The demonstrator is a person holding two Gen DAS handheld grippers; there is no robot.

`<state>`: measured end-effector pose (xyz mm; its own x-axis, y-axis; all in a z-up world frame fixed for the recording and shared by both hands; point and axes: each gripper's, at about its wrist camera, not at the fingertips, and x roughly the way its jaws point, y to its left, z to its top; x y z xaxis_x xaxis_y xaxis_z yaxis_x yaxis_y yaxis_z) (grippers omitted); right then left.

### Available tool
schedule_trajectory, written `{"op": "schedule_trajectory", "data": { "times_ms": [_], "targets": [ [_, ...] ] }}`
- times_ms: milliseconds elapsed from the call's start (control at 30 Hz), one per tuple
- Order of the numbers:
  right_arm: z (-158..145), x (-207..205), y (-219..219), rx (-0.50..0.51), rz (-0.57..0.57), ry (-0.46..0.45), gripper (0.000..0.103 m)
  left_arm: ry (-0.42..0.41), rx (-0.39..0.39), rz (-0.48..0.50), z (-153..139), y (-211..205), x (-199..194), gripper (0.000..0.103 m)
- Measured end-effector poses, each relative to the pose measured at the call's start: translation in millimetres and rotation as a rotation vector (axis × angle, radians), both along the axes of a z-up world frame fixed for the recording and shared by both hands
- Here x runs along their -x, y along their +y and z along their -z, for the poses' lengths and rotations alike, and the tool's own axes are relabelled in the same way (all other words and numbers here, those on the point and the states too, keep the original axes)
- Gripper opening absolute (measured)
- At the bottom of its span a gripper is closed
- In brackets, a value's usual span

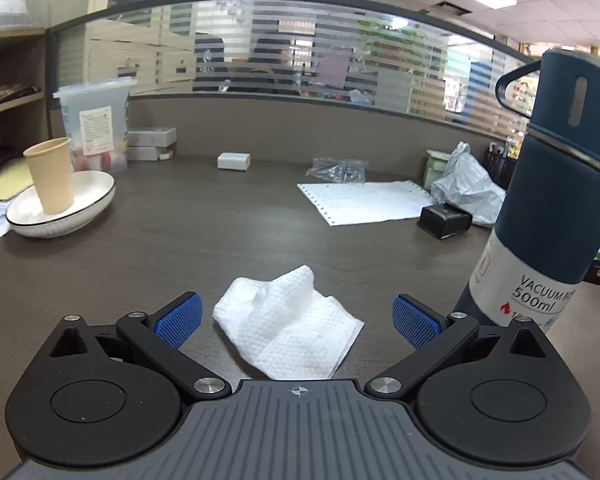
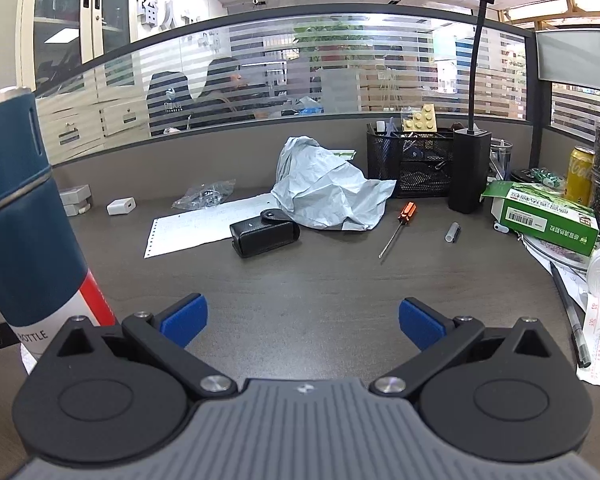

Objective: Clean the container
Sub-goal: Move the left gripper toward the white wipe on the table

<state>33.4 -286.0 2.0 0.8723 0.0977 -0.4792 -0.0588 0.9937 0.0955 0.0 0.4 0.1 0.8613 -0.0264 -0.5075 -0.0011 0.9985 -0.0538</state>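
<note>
Blue-padded left gripper (image 1: 296,322) is spread wide, holding nothing, with a crumpled white paper towel (image 1: 288,330) lying between its fingers on the dark wood-grain desk (image 1: 228,248). Right gripper (image 2: 303,326) gapes empty too. Tall navy vacuum bottle (image 1: 548,196) stands upright just right of the towel.

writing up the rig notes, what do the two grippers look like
The left gripper and right gripper look identical: black linkage arms with silver pivot pins, two round black housings, and a grey ribbed body bearing a small crosshair mark. The jaws carry blue textured pads. No cables, hands or sleeves show.
</note>
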Motion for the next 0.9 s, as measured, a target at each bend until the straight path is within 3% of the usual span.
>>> {"op": "schedule_trajectory", "data": {
  "times_ms": [267, 433, 900],
  "targets": [
    [-1, 1, -3, -0.012, -0.011, -0.009, 0.103, -0.027, 0.018, -0.007, -2, 6, -1, 0.103],
    [-1, -2, -1, -0.005, -0.014, 0.001, 0.103, 0.007, -0.026, -0.032, 3, 9, -7, 0.103],
    [3, -13, 2, -0.018, -0.020, 0.053, 0.103, 0.045, -0.034, -0.044, 7, 15, -14, 0.103]
  ]
}}
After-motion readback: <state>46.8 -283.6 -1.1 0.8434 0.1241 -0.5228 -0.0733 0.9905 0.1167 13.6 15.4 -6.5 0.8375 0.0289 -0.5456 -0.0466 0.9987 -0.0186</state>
